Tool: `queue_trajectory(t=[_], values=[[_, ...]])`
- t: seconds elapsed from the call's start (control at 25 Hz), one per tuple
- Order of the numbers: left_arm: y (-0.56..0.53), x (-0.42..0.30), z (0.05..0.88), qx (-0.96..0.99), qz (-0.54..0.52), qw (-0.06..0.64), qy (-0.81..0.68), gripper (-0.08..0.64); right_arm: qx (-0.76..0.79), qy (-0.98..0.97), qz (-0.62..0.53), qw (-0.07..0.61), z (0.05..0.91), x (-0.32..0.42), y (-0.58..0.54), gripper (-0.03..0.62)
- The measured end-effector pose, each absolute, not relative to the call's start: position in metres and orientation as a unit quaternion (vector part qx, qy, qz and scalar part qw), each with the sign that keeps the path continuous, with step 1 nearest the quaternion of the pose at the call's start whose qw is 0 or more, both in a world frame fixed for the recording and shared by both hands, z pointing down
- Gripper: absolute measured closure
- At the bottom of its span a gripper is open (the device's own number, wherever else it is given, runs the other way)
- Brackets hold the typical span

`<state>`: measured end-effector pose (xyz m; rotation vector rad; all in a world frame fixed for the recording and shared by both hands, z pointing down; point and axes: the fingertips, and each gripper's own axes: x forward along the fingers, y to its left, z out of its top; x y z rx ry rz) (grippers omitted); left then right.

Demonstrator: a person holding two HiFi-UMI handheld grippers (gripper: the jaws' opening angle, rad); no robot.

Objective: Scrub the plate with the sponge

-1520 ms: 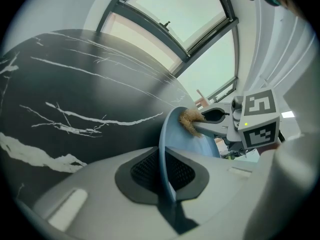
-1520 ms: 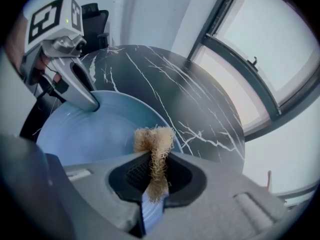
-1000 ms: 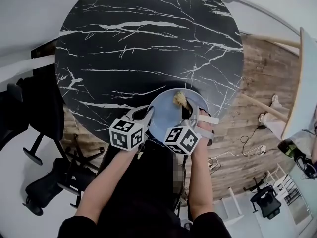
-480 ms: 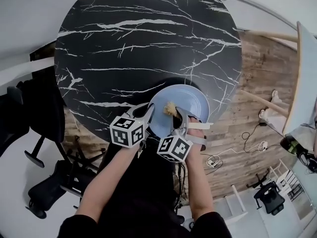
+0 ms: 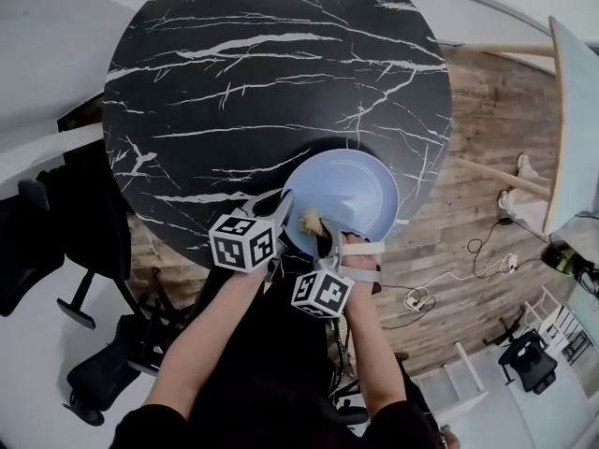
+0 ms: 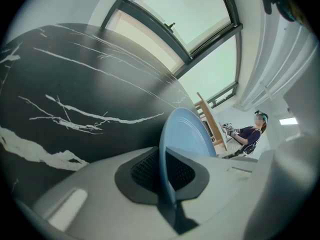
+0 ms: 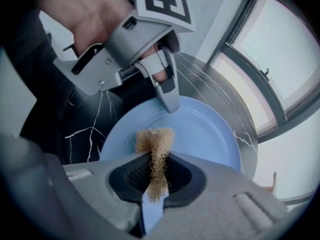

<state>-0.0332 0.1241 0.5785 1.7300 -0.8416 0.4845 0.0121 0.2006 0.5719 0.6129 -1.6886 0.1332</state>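
Round black marble-pattern desk, wood plank floor, windows beyond, black office chairs left, blue plate at desk's near edge, left gripper jaws clamped on its rim, right gripper jaws pinching tan sponge against plate.

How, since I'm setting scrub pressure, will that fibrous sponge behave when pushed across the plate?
Probably soft: the sponge looks pinched thin in the right gripper's jaws. Its frayed fibres suggest it's light and likely to bend, dragging rather than sliding on the plate.
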Motion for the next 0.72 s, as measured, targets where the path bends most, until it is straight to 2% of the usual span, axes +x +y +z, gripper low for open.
queue_trajectory(t=[0.72], values=[[0.124,-0.032,0.577,0.744,0.222,0.526,-0.347,0.541,0.169,-0.767,0.027,0.618,0.578,0.023,0.247,0.552]])
